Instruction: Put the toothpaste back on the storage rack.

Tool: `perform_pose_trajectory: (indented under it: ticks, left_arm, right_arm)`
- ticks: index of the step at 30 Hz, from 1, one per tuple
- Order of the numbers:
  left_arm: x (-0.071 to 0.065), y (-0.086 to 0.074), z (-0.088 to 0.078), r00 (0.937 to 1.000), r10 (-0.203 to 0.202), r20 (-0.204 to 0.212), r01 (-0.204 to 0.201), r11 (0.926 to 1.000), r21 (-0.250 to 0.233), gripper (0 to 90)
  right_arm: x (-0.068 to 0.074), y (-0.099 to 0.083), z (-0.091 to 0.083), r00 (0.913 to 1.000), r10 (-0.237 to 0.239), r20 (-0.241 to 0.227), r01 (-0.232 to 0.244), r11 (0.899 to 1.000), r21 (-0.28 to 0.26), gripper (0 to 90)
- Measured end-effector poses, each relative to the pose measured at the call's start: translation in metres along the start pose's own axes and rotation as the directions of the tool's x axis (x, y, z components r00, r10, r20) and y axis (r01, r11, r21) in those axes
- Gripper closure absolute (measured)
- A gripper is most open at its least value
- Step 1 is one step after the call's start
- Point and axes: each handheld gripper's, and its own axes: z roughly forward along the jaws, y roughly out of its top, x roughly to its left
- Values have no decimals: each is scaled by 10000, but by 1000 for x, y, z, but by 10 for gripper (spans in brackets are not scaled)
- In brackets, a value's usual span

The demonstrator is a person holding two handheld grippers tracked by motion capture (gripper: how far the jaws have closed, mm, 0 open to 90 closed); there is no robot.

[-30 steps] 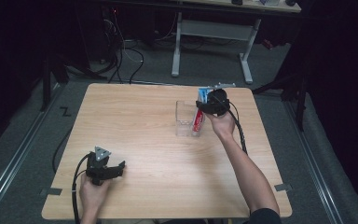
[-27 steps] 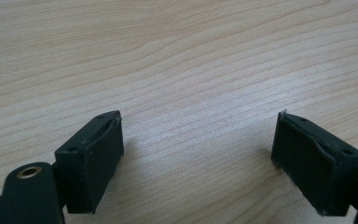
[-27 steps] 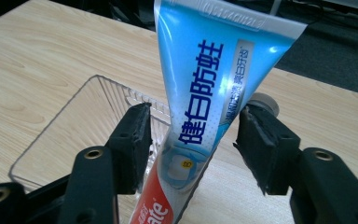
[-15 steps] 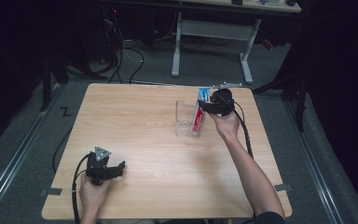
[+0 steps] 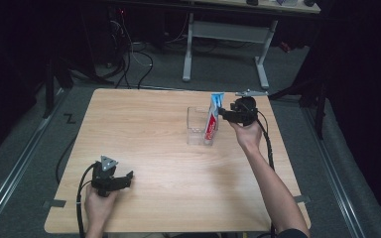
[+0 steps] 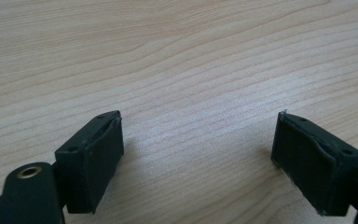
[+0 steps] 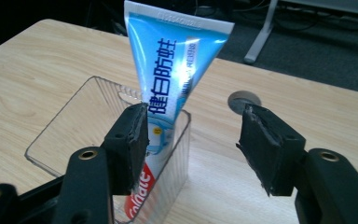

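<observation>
- Toothpaste tube (image 7: 175, 79) stands in a clear plastic box (image 7: 74, 126), cap end down, leaning against the box wall nearest the right hand-held gripper (image 7: 191, 140); its flat crimped end sticks up well above the rim.
- In the right gripper view the lower part of the tube is partly hidden behind one black pad, and the ribbed plastic wall blurs the red lettering near the bottom.
- The right hand-held gripper is released: its jaws have just been opening, they stand wide, and only bare bench shows between them. The tube is beside one pad, not between the pads.
- From the high view the box (image 5: 197, 126) sits toward the far right part of the bench (image 5: 144, 144), with the tube (image 5: 212, 119) at its right wall and the right hand-held gripper (image 5: 223, 113) just beside it. Whether a pad touches the tube is too small to tell there.
- A round grey disc (image 7: 244, 99) is set in the bench behind the gripper; one pad cuts off its lower edge.
- The left hand-held gripper (image 5: 126, 179) rests near the front left corner of the bench, well apart from the box.
- In its own view the left hand-held gripper (image 6: 198, 158) is released too, jaws spread over plain wood; both jaws are cut off by the lower edge.
</observation>
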Motion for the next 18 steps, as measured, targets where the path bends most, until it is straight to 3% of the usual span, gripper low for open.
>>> perform_pose_trajectory:
  ticks: [18]
  left_arm:
    - [0, 0, 0, 10000, 3, 0, -3, 10000, 0, 171]
  right_arm:
    - [4, 0, -24, 9992, -303, -246, 296, 9991, -300, 447]
